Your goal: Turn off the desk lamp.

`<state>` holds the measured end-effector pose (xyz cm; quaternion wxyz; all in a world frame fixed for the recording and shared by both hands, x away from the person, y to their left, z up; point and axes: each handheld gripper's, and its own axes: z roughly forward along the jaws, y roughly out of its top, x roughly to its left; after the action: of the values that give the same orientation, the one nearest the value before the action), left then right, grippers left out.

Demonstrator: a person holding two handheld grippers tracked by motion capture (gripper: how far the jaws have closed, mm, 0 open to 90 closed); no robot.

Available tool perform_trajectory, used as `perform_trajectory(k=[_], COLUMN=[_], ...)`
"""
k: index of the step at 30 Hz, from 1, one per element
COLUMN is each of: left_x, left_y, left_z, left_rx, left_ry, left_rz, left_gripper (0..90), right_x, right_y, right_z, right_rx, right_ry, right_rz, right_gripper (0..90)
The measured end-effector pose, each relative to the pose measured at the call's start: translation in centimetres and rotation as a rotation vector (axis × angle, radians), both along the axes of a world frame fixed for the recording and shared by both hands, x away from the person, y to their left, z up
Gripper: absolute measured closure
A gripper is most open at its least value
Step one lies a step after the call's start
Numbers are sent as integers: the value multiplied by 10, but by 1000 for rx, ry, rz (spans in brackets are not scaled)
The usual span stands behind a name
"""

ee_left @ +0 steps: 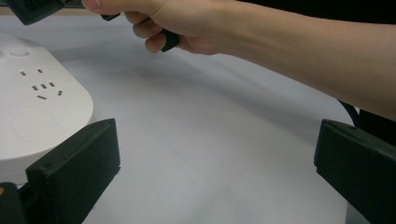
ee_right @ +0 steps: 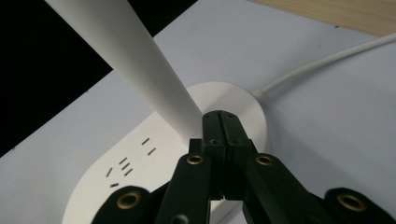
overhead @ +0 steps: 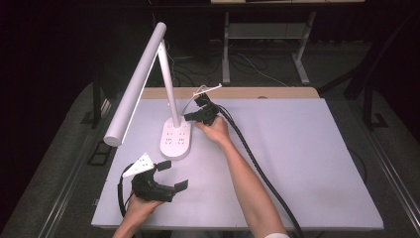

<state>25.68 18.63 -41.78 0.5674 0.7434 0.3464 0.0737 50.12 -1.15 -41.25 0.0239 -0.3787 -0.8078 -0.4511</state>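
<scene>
White desk lamp (overhead: pixel 171 99) on the table (overhead: pixel 307 163), right gripper (ee_right: pixel 223 122) just by the lamp's pole over its base (ee_right: pixel 233 100) — jaws pressed together, holding nothing, left gripper (overhead: pixel 173 174) near the table's front edge — jaws spread wide

No readable text, label or number anywhere.

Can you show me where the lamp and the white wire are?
lamp (overhead: pixel 176 141): high view, on its white base with sockets.
white wire (ee_right: pixel 322 63): right gripper view, on the stretch leading away from the base.
</scene>
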Motion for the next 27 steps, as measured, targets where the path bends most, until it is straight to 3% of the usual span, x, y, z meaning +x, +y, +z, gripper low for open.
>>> perform_trajectory(k=[13, 25, 27], left_x=[1, 0, 1], left_y=[-1, 2, 2], left_z=[0, 1, 1], left_rx=[1, -7, -9], left_ry=[2, -4, -3], left_rz=[-3, 6, 8], left_gripper=[0, 0, 0], right_x=[0, -1, -2], right_y=[10, 16, 17], right_z=[-18, -22, -21], right_rx=[-13, 21, 9], right_ry=[41, 69, 61], right_rz=[4, -15, -16], right_gripper=[900, 900, 900])
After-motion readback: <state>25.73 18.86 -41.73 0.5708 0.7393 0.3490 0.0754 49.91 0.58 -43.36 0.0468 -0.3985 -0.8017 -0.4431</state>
